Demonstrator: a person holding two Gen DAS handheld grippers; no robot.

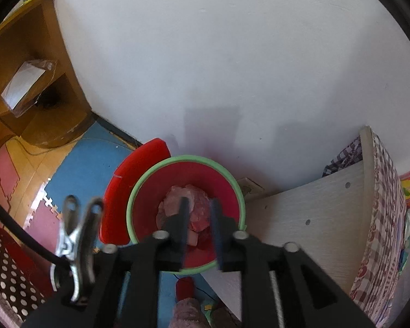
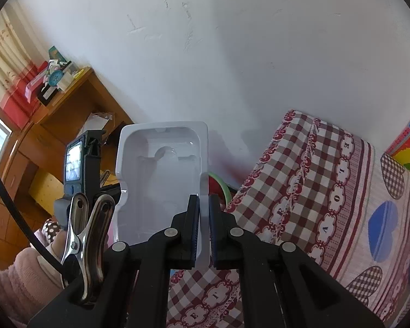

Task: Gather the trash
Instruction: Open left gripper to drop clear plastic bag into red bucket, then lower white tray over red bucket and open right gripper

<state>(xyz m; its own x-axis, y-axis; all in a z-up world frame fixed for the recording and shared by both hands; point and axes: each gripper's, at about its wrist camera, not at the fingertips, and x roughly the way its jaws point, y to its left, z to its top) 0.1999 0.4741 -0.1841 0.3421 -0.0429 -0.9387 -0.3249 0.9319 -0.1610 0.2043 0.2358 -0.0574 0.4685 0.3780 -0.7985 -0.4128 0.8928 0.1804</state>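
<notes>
The left tongs [image 1: 199,210] hang steeply downward over a red bin [image 1: 186,213] with a green rim, which stands on the floor against the white wall [image 1: 205,54]. Their pads stand a little apart, with nothing between them. Crumpled pinkish trash [image 1: 196,194] lies at the bottom of the bin, directly under the tips. A red lid [image 1: 123,188] leans just beside the bin on its left. Blue and pink foam mats [image 1: 82,169] cover the floor nearby, and a pale wooden bed board [image 1: 314,205] runs along the bin's right side.

The right tongs [image 2: 203,207] are clamped together on the lower right edge of a white plastic tray [image 2: 161,169], which is held upright, its moulded hollow facing the camera. Beyond it lies a bed with a red checked cover [image 2: 300,177]. A wooden cabinet [image 2: 76,104] stands at left.
</notes>
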